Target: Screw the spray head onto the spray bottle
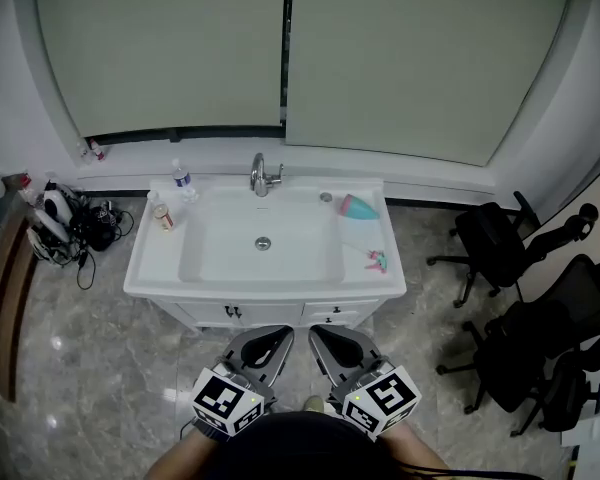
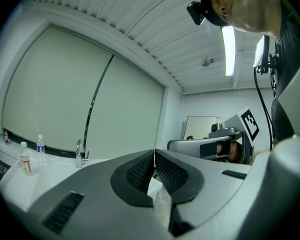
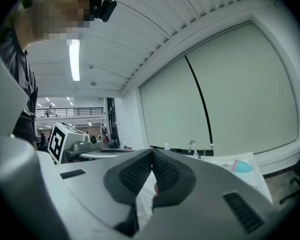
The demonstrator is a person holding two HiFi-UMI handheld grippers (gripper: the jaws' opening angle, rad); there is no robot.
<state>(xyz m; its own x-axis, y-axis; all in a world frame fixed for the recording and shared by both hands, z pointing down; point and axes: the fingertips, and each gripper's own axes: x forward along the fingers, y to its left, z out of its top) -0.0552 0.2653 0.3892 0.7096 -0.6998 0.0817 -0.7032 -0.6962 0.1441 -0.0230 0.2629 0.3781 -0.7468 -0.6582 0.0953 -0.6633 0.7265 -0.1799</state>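
A person stands before a white sink with a gripper in each hand, both held level and side by side just short of the cabinet front. The left gripper is clenched, its ribbed pads pressed together with nothing between them. The right gripper is clenched too, and its own view shows the pads meeting on nothing. The two tips angle toward each other but stay apart.

The teal bottle lies on its side on the counter, well ahead of the right gripper and a little to its right, at the far corner of the basin. The spray head, pink and teal, lies apart from the bottle on the same strip of counter, nearer the right gripper and also off to its right. Neither gripper touches either one.

Straight ahead of both grippers, beyond the basin, stands the tap. Ahead and to the left of the left gripper, a water bottle stands upright at the far corner, with a smaller bottle just in front of it. Black chairs crowd the floor to the right of the right gripper; a tangle of cables lies on the floor far to the left of the left one.
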